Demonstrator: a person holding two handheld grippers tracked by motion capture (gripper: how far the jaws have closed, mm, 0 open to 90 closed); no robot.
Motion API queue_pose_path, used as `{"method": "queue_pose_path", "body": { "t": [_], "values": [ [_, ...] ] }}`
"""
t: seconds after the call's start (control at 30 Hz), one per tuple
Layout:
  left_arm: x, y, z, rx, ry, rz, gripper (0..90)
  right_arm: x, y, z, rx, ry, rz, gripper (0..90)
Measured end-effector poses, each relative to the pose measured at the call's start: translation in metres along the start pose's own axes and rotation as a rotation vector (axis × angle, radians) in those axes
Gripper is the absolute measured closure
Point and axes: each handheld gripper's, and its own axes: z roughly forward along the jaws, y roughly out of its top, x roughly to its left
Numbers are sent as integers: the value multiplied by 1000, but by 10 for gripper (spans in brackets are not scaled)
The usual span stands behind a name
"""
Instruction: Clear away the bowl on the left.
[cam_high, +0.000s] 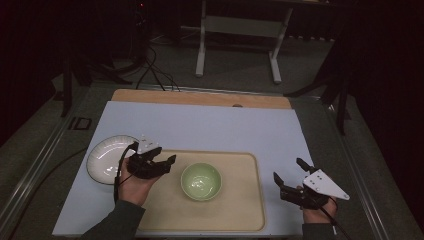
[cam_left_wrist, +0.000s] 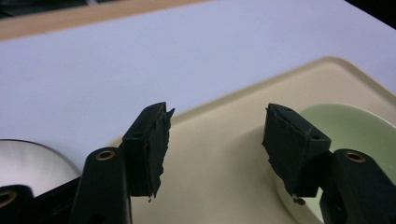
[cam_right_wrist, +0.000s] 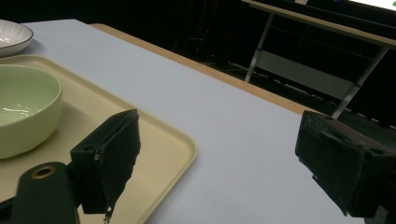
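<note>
Green bowl (cam_high: 201, 181) sitting on tray (cam_high: 245, 210); white plate (cam_high: 103, 159) resting on table (cam_high: 200, 125) beside tray. Left hand-held gripper (cam_high: 165, 163) hovering released between them; right hand-held gripper (cam_high: 290, 172) released, holding nothing. Progress: nothing being grasped.

Dim room, lit table

A pale blue-grey mat (cam_high: 200, 125) covers the table, leaving a wooden strip (cam_high: 200, 97) bare along its far edge. Beyond that edge, grey floor (cam_high: 235, 62) carries a white-legged stand (cam_high: 240, 30) and black cables (cam_high: 155, 70). Dark stand legs (cam_high: 340, 85) flank the far right corner; the walls are lost in darkness.
</note>
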Motion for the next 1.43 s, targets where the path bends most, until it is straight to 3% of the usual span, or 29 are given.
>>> {"method": "queue_pose_path", "body": {
  "t": [0.43,0.53,0.73,1.13,1.2,1.3,1.43],
  "values": [
    [38,-2,-31,-87,134,-44,351,-2,0,-1,-4,-5,9,137],
    [50,-4,-42,-115,184,-55,352,-3,-1,-1,-6,-6,11,137],
    [67,-12,-53,-131,219,-87,338,-4,-1,-2,-7,-11,19,137],
    [84,-35,-71,-204,263,-90,234,-9,-3,-4,-6,-25,50,128],
    [86,-41,-74,-239,261,-102,234,-10,-3,-4,-4,-23,53,128],
    [86,-51,-79,-260,295,-90,217,-10,-4,-2,10,-10,57,121],
    [85,-56,-81,-270,301,-94,207,-11,-5,-1,20,-8,60,116]
  ]
}}
